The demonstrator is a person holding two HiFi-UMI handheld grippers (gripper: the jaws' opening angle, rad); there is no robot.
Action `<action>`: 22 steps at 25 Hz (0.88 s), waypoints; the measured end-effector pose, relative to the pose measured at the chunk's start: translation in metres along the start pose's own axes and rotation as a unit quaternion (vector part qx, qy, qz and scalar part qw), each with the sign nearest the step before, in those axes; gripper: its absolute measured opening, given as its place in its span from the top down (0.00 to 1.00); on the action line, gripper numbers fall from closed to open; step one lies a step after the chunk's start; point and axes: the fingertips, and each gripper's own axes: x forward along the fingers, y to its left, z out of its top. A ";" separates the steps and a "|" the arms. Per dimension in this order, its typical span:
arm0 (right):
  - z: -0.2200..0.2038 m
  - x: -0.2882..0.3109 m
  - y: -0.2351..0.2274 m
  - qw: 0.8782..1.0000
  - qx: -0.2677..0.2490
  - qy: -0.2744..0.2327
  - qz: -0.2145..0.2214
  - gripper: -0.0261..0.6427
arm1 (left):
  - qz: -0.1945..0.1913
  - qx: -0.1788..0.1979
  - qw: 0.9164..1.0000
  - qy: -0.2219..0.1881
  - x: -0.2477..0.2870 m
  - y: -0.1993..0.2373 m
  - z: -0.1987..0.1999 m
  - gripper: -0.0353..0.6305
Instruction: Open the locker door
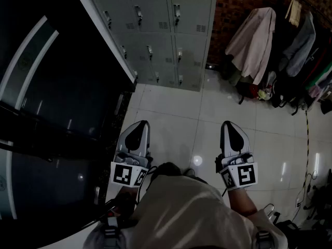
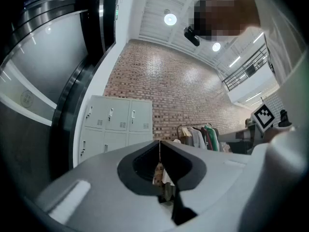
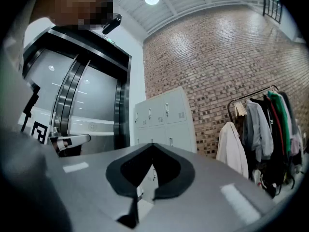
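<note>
Facing 3-column locker bank (image 1: 166, 40): left gripper (image 1: 141, 126), right gripper (image 1: 228, 126), fingers pressed together, nothing held.

This looks like a staff cloakroom or locker corner in a large commercial building. At twelve o'clock in the head view a bank of pale grey metal lockers (image 1: 155, 30) stands against a red brick wall (image 1: 244, 4). At two o'clock is a rail of hanging coats and jackets (image 1: 290, 45) (dark bundles lie on the floor beneath). The glossy white tiled floor (image 1: 176, 123) reflects lamps, and at nine o'clock runs a dark curved glass wall (image 1: 46, 87). Overhead is a white slatted ceiling (image 3: 193, 1) with round lights.
</note>
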 end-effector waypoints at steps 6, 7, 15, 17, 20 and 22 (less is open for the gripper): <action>-0.015 0.017 -0.013 1.000 -0.010 0.003 0.005 0.96 | 0.013 0.000 1.000 0.008 0.016 0.013 -0.021 0.88; -0.018 0.022 -0.015 1.000 -0.015 0.009 0.003 0.96 | 0.012 0.002 1.000 0.007 0.020 0.018 -0.023 0.88; -0.072 0.081 -0.037 0.995 -0.046 0.087 -0.015 0.96 | -0.009 0.006 1.000 -0.002 0.078 0.072 -0.055 0.95; -0.079 0.106 -0.041 0.995 -0.043 0.089 -0.020 0.96 | -0.019 -0.001 1.000 -0.001 0.099 0.089 -0.063 0.95; -0.089 0.153 -0.047 0.995 -0.046 0.091 -0.022 0.96 | -0.028 -0.002 1.000 -0.005 0.133 0.122 -0.073 0.95; -0.097 0.185 -0.051 0.994 -0.047 0.093 -0.023 0.96 | -0.030 -0.007 1.000 -0.001 0.153 0.148 -0.084 0.95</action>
